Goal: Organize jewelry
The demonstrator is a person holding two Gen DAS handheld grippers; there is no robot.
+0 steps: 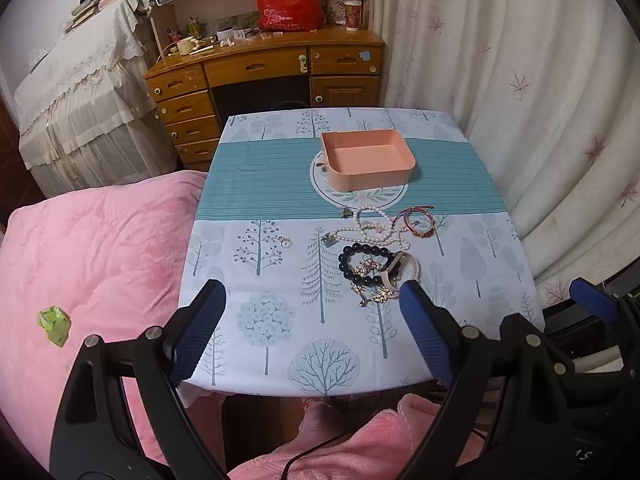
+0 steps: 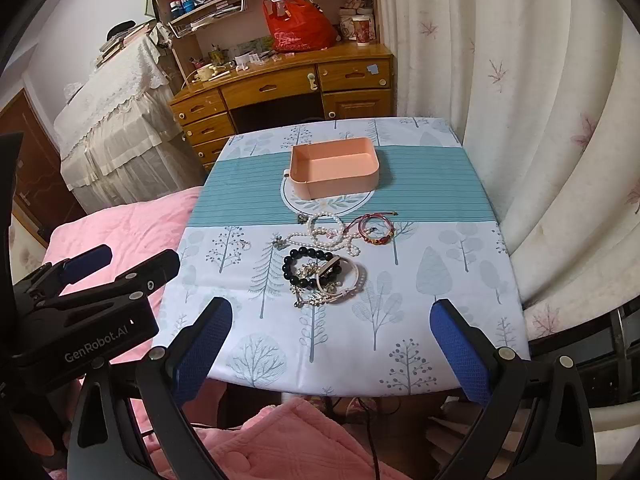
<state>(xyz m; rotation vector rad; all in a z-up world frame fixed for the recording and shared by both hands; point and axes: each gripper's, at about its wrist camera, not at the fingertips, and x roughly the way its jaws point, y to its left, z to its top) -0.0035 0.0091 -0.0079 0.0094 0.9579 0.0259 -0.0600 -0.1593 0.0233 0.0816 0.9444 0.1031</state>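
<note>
A pink box [image 1: 368,159] [image 2: 335,170] stands on the far half of a small table [image 1: 280,264] [image 2: 440,280] with a tree-print cloth; nothing shows inside it. In front of it lies a heap of jewelry: a pearl necklace [image 1: 374,230] [image 2: 326,228], red cord bracelets [image 1: 416,222] [image 2: 376,229], a black bead bracelet [image 1: 362,262] [image 2: 306,266], a white band [image 1: 404,272] [image 2: 344,280], a gold chain [image 1: 370,294] and a small ring [image 1: 286,242]. My left gripper [image 1: 312,292] hangs open over the near edge, holding nothing. My right gripper [image 2: 332,308] is open too, nothing between its fingers.
A pink quilt [image 1: 88,264] [image 2: 116,224] covers the bed left of the table, with a green object [image 1: 55,323] on it. A wooden desk [image 1: 264,64] [image 2: 288,80] with a red bag [image 1: 289,2] stands behind. White curtains [image 1: 520,100] hang at right.
</note>
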